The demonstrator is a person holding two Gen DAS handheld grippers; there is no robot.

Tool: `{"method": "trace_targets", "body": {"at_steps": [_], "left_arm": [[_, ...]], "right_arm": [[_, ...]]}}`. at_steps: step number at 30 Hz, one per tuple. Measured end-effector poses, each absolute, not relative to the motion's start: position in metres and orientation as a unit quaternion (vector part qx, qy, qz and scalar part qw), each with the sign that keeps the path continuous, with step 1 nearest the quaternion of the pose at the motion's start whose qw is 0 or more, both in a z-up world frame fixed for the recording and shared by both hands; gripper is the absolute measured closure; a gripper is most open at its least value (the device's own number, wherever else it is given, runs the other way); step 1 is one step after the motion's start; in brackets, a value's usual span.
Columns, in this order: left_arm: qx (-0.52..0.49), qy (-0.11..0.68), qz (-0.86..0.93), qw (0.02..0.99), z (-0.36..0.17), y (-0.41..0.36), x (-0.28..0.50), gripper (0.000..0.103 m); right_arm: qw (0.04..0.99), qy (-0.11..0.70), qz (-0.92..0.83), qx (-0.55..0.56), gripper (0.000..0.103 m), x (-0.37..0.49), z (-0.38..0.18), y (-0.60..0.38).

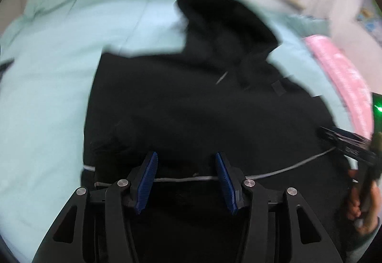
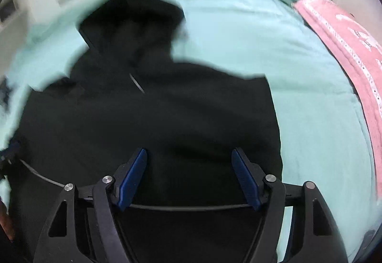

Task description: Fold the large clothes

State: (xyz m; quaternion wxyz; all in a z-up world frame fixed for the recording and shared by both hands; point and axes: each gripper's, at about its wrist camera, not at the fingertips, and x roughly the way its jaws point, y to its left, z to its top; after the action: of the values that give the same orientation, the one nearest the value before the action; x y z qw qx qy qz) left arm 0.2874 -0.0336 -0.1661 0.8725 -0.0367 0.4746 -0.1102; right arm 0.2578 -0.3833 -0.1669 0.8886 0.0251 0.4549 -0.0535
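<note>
So the black hoodie point(image 1: 191, 100) lies flat in the middle of the bed point(image 1: 43, 100), hood toward the far edge, pink blanket point(image 2: 346, 53) along the right edge. Left gripper point(image 1: 186, 182) and right gripper point(image 2: 188, 177) both hang over the near hem, jaws apart, holding nothing. My worry: the thin white cord point(image 1: 286, 168) crossing the hem could get pinched along with the fabric, or only the top layer gets caught and the fold goes crooked.

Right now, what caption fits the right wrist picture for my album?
Open right gripper hovers over a black hoodie on a mint bedsheet.
</note>
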Motion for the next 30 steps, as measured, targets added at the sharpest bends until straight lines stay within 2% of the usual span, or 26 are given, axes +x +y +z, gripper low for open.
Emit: {"method": "trace_targets", "body": {"at_steps": [4,9,16,18,21,24,30], "left_arm": [[-0.035,0.474,-0.106,0.873,-0.177,-0.037,0.287,0.052],[-0.02,0.466,-0.106,0.878,-0.17,-0.039,0.282,0.051],[-0.056,0.403,-0.173,0.897,-0.113,-0.032,0.231,0.051],[-0.073,0.403,-0.186,0.893,-0.11,-0.029,0.227,0.051],[-0.08,0.427,-0.174,0.884,-0.13,-0.028,0.231,0.051],[-0.112,0.471,-0.164,0.859,-0.176,-0.023,0.248,0.051],[-0.071,0.423,-0.15,0.891,-0.185,-0.035,0.231,0.051]], "right_arm": [[0.897,0.439,-0.053,-0.018,0.026,0.256,-0.18,-0.373],[0.898,0.439,-0.04,0.006,0.025,0.252,-0.183,-0.381],[0.912,0.402,0.029,0.073,0.024,0.177,-0.129,-0.391],[0.916,0.396,0.031,0.065,0.018,0.162,-0.123,-0.387],[0.912,0.408,0.016,0.029,0.016,0.154,-0.137,-0.375],[0.899,0.437,-0.005,0.0,0.015,0.164,-0.168,-0.367],[0.928,0.369,-0.021,-0.033,0.013,0.141,-0.198,-0.359]]}}
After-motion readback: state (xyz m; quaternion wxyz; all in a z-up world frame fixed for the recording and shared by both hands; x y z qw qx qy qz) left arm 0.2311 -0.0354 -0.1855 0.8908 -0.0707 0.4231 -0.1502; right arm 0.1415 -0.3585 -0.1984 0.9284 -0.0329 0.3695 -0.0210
